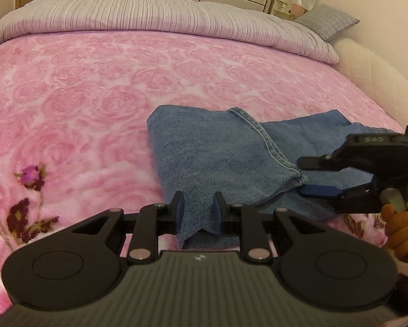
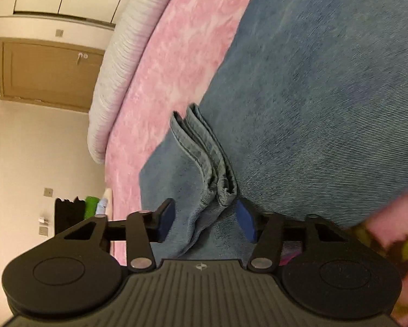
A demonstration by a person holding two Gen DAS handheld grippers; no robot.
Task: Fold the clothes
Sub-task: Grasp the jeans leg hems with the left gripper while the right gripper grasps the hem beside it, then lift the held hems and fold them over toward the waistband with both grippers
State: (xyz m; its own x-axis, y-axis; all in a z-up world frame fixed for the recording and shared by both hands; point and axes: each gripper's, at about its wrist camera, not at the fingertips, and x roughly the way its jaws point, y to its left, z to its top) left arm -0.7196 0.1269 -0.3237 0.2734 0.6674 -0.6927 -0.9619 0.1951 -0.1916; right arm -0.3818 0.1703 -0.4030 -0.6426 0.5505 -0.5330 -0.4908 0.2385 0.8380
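Looking down my left gripper [image 1: 198,212] at the bottom centre of the left wrist view, I see its blue pads pressed onto a pinched-up corner of the folded blue denim jeans [image 1: 220,158], so it's clamped on cloth, jaws narrow. The jeans lie on the pink rose-pattern fleece blanket [image 1: 89,103], centre-right of frame, w/ a stitched seam edge curling over the top layer. At the right edge of that view my right gripper [image 1: 310,175] comes in sideways, one finger above and one below the seam edge, w/ a gap between them. A hand [image 1: 402,223] wraps its handle at lower right.

In the right wrist view the right gripper [image 2: 206,220] sits bottom centre, jaws about half spread. Bunched hem layers of the jeans [image 2: 312,95] sit between the pads [image 2: 167,218]; the left pad looks close to the cloth, the right pad is apart from the bunch, so not pinching as far as I can tell. Denim fills the upper right of that frame.

Further back in the left view: a lilac-grey ribbed duvet [image 1: 149,19] across the top, a grey pillow [image 1: 326,21] upper right, a white padded bed frame [image 1: 372,68] on the right. In the right view a brown wooden door [image 2: 48,73] is at the upper left.
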